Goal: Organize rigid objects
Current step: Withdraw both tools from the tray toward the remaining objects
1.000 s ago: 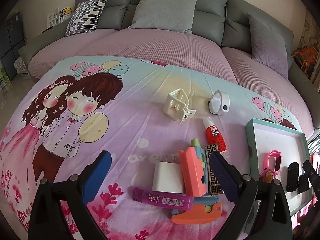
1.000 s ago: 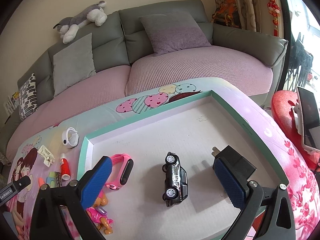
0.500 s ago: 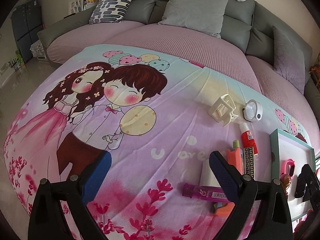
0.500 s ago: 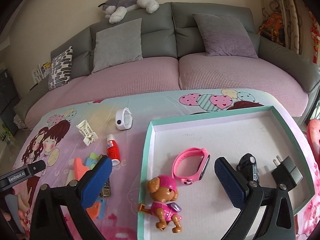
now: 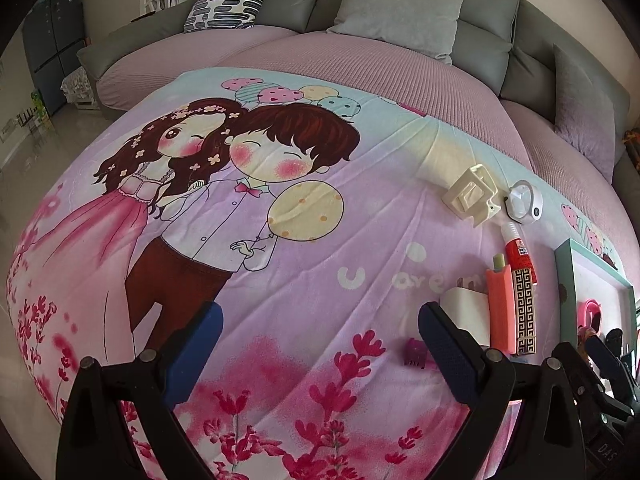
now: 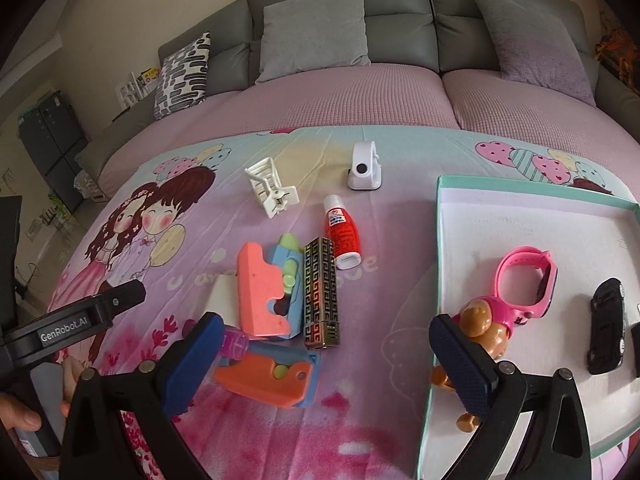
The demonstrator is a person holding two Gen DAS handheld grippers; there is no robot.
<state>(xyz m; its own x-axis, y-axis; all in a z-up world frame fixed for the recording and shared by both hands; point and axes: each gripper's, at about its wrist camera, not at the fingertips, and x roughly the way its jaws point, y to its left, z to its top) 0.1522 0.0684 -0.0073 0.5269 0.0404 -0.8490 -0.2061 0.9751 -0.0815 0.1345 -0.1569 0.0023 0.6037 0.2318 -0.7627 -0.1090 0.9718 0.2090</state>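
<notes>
My right gripper [image 6: 324,360] is open and empty, above the cloth in front of a pile of objects: an orange and blue toy gun [image 6: 266,292], a second orange toy [image 6: 268,376], a patterned lighter [image 6: 322,292], a red bottle [image 6: 342,234], a white clip [image 6: 270,190] and a white round device [image 6: 363,168]. The teal tray [image 6: 438,248] to the right holds a pink watch [image 6: 528,280], a dog figure [image 6: 486,328] and a black car [image 6: 607,326]. My left gripper [image 5: 320,356] is open and empty over bare cloth, left of the pile [image 5: 504,304].
A cartoon-print cloth [image 5: 248,200] covers the surface in front of a pink and grey sofa [image 6: 360,80] with cushions. A white charger [image 5: 464,308] and a purple tube [image 5: 416,354] lie by the pile. The left gripper body [image 6: 72,324] shows at the right view's left edge.
My right gripper has swung left from over the tray to over the pile. My left gripper has swung left, away from the pile. Both stay open.
</notes>
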